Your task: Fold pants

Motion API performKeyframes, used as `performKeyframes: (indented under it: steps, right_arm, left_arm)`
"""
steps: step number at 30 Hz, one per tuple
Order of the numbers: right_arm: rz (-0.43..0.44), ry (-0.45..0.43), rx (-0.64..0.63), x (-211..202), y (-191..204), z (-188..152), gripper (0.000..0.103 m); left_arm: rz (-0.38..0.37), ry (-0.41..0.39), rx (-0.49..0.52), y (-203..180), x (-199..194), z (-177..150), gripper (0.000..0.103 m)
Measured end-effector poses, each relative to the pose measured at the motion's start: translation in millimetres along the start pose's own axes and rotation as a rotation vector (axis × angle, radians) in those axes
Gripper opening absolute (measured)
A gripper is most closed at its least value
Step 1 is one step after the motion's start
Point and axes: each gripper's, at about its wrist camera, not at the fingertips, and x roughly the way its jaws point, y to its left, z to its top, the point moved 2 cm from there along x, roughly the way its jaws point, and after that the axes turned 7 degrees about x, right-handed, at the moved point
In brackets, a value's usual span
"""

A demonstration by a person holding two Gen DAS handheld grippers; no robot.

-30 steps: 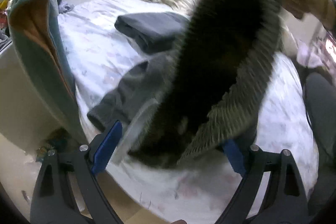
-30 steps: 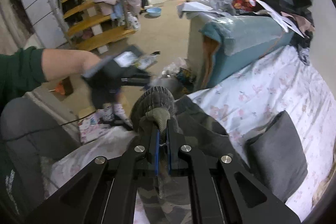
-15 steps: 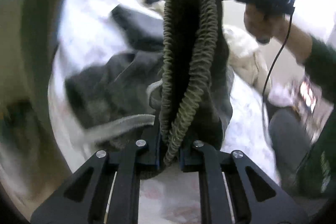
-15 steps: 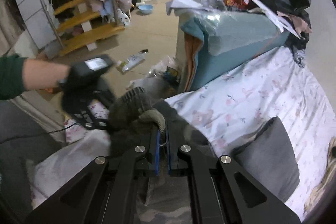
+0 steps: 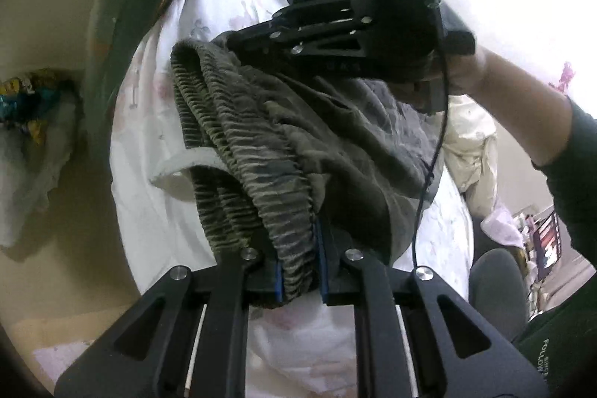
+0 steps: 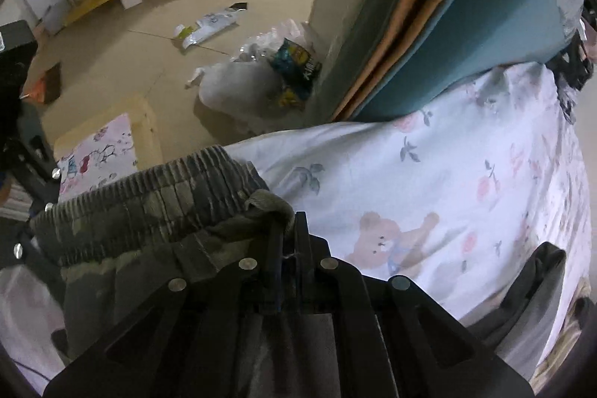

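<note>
Each gripper, left gripper (image 5: 299, 269) and right gripper (image 6: 287, 230), squeezes the pants (image 5: 268, 144) waistband (bunched thick); it may slip onto the bed (image 6: 429, 181) edge.

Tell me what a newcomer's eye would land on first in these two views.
First, the camouflage pants, bunched in mid-frame of the left wrist view, their ribbed waistband clamped in the left gripper. The right gripper grips the same waistband at its drawstring, seen low in the right wrist view, over the flowered bedsheet. Behind lies a floor littered with a plastic bag.
</note>
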Motion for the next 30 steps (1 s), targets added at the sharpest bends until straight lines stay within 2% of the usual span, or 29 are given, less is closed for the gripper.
performKeyframes:
  steps: [2,3,5,7,10,12,14,16,18,19,20,21,22,23,26,28,30]
  right_arm:
    - [0.034,0.0,0.034,-13,-7,-1,0.007]
    - [0.069,-0.015,0.07,-30,-18,-5,0.014]
    - [0.078,-0.059,0.135,-60,-43,-15,0.05]
    - [0.03,-0.091,0.164,-88,-70,-39,0.058]
    - [-0.086,-0.003,0.241,-99,-112,-96,0.059]
    - [-0.076,0.012,0.31,-105,-130,-130,0.061]
    - [-0.095,-0.014,0.342,-112,-139,-151,0.061]
    - [-0.153,0.021,0.34,-105,-146,-171,0.061]
    - [-0.169,0.056,0.325,-88,-147,-181,0.061]
    - [-0.167,0.07,0.323,-80,-146,-186,0.059]
    - [-0.169,0.087,0.317,-74,-148,-192,0.05]
    - [-0.186,0.116,0.308,-63,-148,-196,0.037]
    - [-0.18,0.14,0.298,-55,-147,-199,0.003]
    - [-0.186,0.134,0.288,-54,-146,-199,0.001]
    - [-0.227,0.034,0.268,-76,-151,-195,0.0]
    - [-0.238,-0.014,0.32,-89,-167,-194,0.0]
    - [-0.3,-0.038,0.351,-88,-181,-193,0.0]
  left_arm:
    - [0.008,0.023,0.008,-3,1,1,0.011]
    - [0.02,0.031,0.014,-5,0,1,0.011]
    - [0.036,0.045,0.014,-10,1,0,0.011]
    - [0.052,0.05,-0.028,-8,1,2,0.011]
    - [0.088,0.056,-0.033,-11,4,1,0.011]
    - [0.093,0.061,-0.04,-12,3,0,0.011]
    - [0.08,0.049,-0.073,-13,2,-3,0.011]
    - [0.084,0.039,-0.076,-11,0,-5,0.011]
    - [0.092,0.024,-0.066,-14,0,-10,0.011]
    - [0.095,0.018,-0.065,-14,0,-12,0.011]
    - [0.095,0.013,-0.064,-14,0,-14,0.011]
    - [0.094,0.008,-0.066,-14,-1,-16,0.011]
    - [0.089,0.004,-0.071,-14,0,-15,0.011]
    - [0.087,0.002,-0.072,-12,0,-16,0.011]
    - [0.081,-0.013,-0.063,-10,-2,-22,0.011]
    - [0.077,-0.021,-0.074,-8,-2,-25,0.01]
    - [0.077,-0.022,-0.08,-7,-2,-25,0.01]
